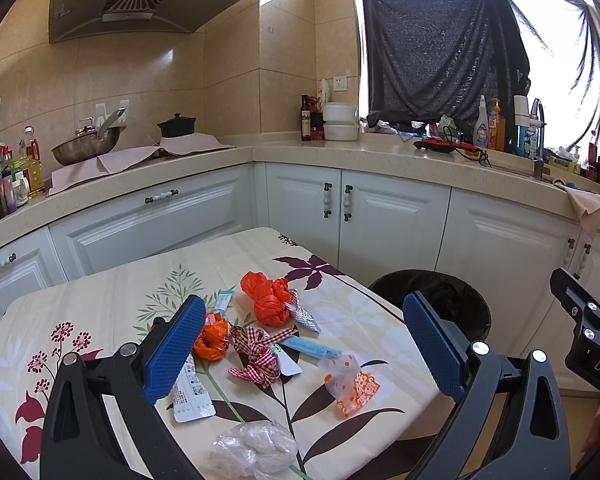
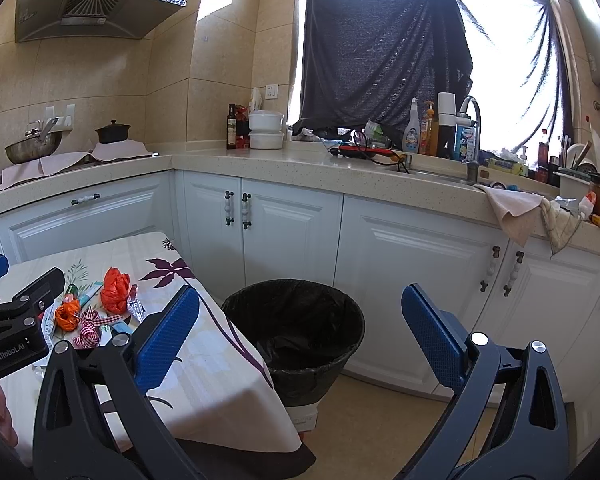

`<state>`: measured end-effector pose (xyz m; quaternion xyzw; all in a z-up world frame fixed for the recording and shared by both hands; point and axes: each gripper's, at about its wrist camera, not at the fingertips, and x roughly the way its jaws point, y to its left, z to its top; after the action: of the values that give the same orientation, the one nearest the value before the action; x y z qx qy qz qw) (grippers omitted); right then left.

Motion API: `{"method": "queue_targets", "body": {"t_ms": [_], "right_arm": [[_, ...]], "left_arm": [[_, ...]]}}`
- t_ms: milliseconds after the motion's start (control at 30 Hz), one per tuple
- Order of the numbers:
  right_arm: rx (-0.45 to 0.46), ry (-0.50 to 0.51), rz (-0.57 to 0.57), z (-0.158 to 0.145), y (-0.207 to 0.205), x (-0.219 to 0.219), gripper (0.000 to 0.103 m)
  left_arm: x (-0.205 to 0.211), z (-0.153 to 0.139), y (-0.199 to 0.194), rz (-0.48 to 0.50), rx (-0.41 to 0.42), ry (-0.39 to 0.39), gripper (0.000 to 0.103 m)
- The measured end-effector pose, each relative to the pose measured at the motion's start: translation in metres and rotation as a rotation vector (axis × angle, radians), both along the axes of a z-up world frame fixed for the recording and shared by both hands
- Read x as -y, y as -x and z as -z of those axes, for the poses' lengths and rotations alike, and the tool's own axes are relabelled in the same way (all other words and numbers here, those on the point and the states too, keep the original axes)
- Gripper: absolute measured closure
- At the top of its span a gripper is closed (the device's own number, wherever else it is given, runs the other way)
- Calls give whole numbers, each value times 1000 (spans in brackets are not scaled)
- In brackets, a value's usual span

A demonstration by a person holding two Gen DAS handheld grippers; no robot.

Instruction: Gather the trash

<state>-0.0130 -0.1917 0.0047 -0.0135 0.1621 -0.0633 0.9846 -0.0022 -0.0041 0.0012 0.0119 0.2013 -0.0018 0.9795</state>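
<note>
Trash lies on a floral-cloth table: a big orange plastic bag, a small orange bag, a red checked ribbon, a white sachet, a blue tube, an orange-dotted wrapper and a clear bag. My left gripper is open and empty above the pile. A black-lined bin stands on the floor right of the table. My right gripper is open and empty, in front of the bin. The pile also shows in the right wrist view.
White cabinets and a speckled counter run behind the table and bin. The counter holds a wok, a pot, bottles, a sink with tap and cloths hanging over the edge. Tan floor lies around the bin.
</note>
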Motion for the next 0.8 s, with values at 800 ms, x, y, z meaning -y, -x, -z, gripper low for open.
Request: {"method": "queue_targets", "body": {"t_ms": [800], "right_arm": [[-1, 0, 0, -1, 3, 2, 4]], "left_arm": [[-1, 0, 1, 0, -1, 0, 7]]}}
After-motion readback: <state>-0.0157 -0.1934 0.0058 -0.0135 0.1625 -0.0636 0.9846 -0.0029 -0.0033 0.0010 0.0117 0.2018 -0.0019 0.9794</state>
